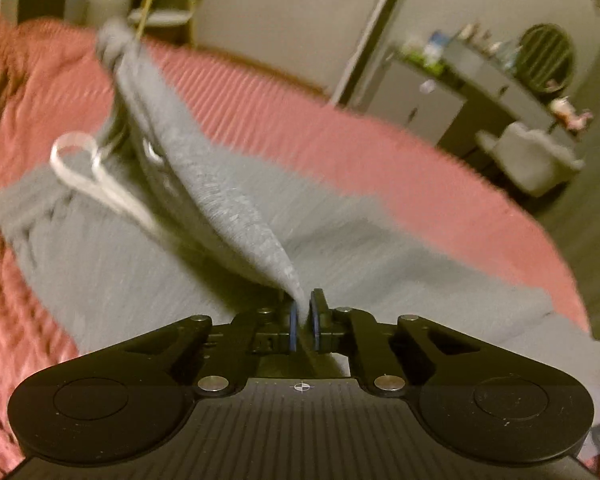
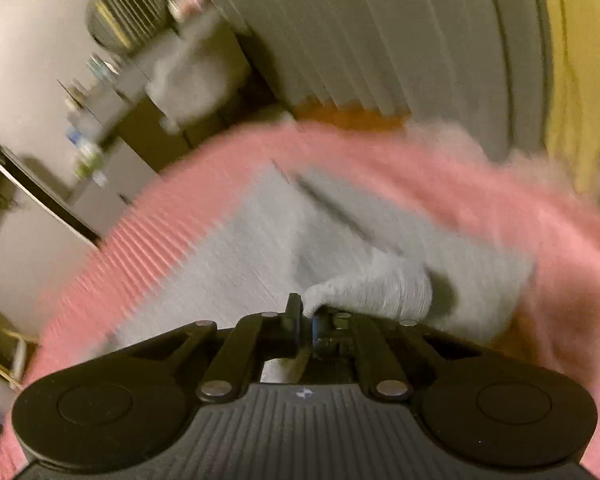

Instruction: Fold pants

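Here both grippers' jaws clamp grey pants, lying lengthwise across pink bedspread, waistband lifted.

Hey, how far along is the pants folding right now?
Mid-fold. Done: the gray pants lie spread on the pink blanket. In hand: the left gripper and right gripper are each shut on a lifted edge of the pants. Left: laying that raised part down and any further folds.
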`<act>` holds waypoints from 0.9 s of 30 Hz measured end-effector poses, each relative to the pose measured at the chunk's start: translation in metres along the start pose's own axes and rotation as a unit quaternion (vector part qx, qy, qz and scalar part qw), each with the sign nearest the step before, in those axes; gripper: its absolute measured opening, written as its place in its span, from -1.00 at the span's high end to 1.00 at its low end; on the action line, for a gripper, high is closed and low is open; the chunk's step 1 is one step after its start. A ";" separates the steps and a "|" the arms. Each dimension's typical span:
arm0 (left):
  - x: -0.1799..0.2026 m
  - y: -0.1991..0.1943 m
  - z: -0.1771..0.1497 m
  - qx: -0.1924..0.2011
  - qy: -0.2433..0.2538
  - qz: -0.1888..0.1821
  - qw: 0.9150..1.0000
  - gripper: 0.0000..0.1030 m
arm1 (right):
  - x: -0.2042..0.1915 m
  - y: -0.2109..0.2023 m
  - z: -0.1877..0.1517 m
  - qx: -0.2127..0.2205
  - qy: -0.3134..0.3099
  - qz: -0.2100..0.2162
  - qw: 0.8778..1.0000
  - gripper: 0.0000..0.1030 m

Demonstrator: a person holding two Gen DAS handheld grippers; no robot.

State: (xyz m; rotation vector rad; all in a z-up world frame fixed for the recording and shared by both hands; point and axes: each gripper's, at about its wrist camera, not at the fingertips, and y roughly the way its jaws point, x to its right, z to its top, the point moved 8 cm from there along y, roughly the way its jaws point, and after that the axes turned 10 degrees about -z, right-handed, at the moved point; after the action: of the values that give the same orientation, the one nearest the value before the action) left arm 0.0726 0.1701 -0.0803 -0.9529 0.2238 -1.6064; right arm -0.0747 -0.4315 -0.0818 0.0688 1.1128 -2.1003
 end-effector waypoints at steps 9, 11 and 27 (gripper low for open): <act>0.008 -0.004 -0.048 -0.071 0.043 0.016 0.996 0.82 | 0.050 0.013 -0.021 -0.021 -0.066 -0.117 0.991 0.87; -0.009 0.000 -0.061 -0.108 0.010 0.021 0.994 0.74 | 0.060 0.026 -0.037 -0.044 -0.083 -0.155 0.983 0.81; -0.094 -0.051 0.033 0.073 -0.044 0.073 0.994 -0.85 | -0.051 -0.026 -0.090 -0.001 -0.111 0.006 0.994 -0.95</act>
State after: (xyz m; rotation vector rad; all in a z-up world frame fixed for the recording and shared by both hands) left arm 0.0546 0.2804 -0.0696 -0.8720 0.1101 -1.4243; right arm -0.0796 -0.3269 -0.1006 -0.1539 0.9783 -2.0392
